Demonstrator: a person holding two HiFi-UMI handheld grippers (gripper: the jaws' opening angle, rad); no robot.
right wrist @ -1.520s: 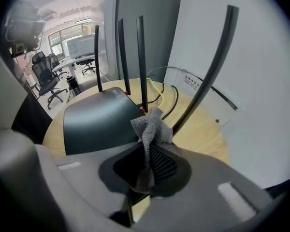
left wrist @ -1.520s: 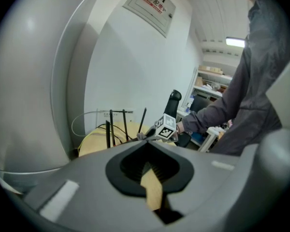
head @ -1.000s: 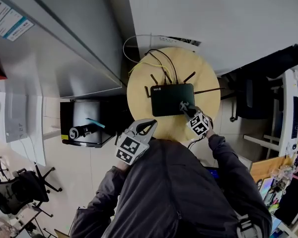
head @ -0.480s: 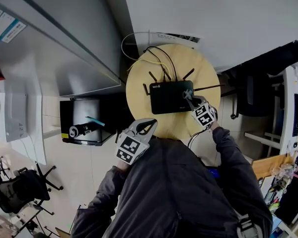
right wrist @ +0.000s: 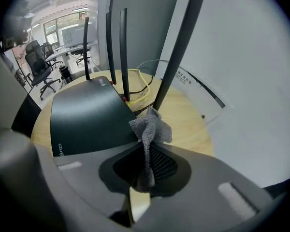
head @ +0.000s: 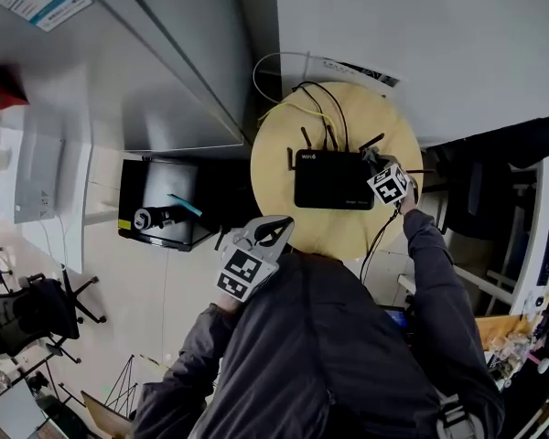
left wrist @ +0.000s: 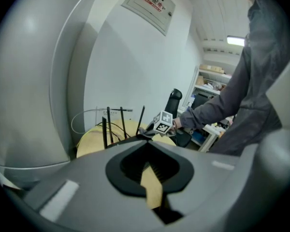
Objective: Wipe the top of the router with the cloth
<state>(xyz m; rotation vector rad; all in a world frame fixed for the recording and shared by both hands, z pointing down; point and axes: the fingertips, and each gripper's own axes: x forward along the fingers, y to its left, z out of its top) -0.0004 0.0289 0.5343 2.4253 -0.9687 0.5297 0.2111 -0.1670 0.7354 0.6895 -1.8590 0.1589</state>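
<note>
My right gripper clamps the cloth beside the right antenna of the router; a careless sweep could snag it; left gripper closed, empty

You have a round pale wooden table in front of you. On it lies a flat black plastic router, a little right of the middle, with slim black antennas standing along its rear edge. Behind the router, a thin yellow cable and black cables curl across the wood toward the table's far rim.
</note>
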